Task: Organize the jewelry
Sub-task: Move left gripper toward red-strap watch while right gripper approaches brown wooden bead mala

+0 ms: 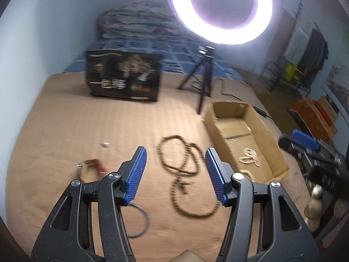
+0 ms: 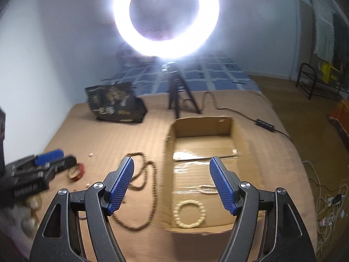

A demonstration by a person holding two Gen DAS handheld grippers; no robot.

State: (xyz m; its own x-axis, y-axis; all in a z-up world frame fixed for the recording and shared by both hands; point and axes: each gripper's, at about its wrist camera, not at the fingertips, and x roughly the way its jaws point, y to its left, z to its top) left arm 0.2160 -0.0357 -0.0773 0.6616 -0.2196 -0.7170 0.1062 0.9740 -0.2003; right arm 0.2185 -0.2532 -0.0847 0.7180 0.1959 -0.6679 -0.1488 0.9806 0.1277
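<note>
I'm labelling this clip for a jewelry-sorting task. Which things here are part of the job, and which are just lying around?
Part of the job:
- cardboard box
- cream bead bracelet in the box
- long brown bead necklace on the bed cover
- red-and-gold bangle
- thin blue ring
- left claw, right claw, both open and empty

Lying about:
- ring light
- tripod
- black printed bag

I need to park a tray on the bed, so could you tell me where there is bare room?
Free: the blanket between the black bag and the brown beads. Crowded: around the beads, red bracelet, blue ring and box.
</note>
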